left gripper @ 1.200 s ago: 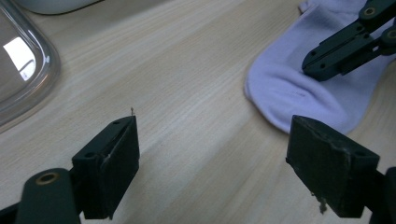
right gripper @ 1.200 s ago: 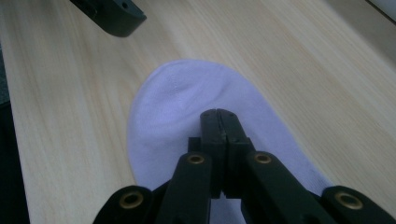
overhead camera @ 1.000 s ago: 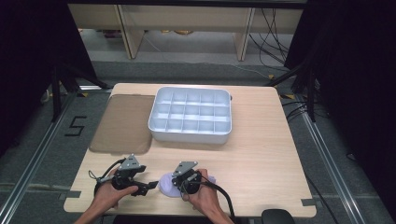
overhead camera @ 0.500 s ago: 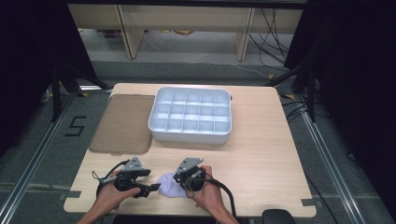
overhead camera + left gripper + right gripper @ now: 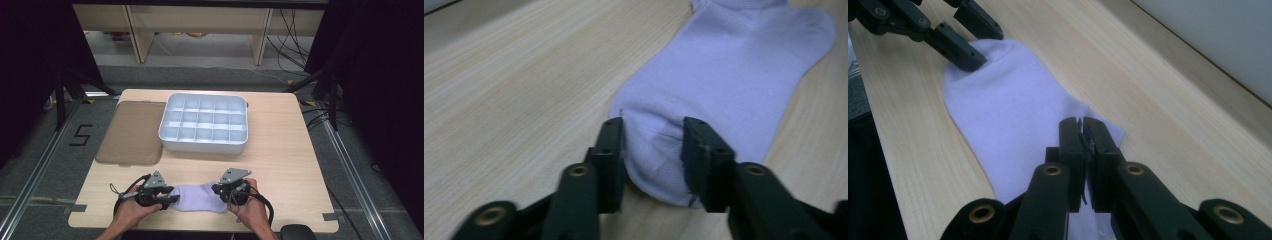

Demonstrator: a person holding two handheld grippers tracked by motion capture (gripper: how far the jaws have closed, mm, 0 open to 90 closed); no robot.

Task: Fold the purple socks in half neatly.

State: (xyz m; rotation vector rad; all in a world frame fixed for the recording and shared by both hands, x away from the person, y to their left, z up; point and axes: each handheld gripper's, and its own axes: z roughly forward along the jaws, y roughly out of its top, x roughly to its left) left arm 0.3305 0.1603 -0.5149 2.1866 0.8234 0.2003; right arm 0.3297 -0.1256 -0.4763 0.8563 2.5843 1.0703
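Compartment tray [image 5: 204,146] (white); brown mat [image 5: 131,132]

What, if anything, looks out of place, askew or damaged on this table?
Nothing stands out. The lavender sock lies flat near the table's front edge between the left gripper and right gripper. The white divided tray and brown mat sit squarely, undamaged.

Grey floor [image 5: 45,150] marked "5" [image 5: 80,135]; wooden shelving [image 5: 200,20] behind, dark curtains [image 5: 380,75] flanking.

Sock [image 5: 198,197] lies between both grippers, seemingly before the tray [image 5: 204,124].
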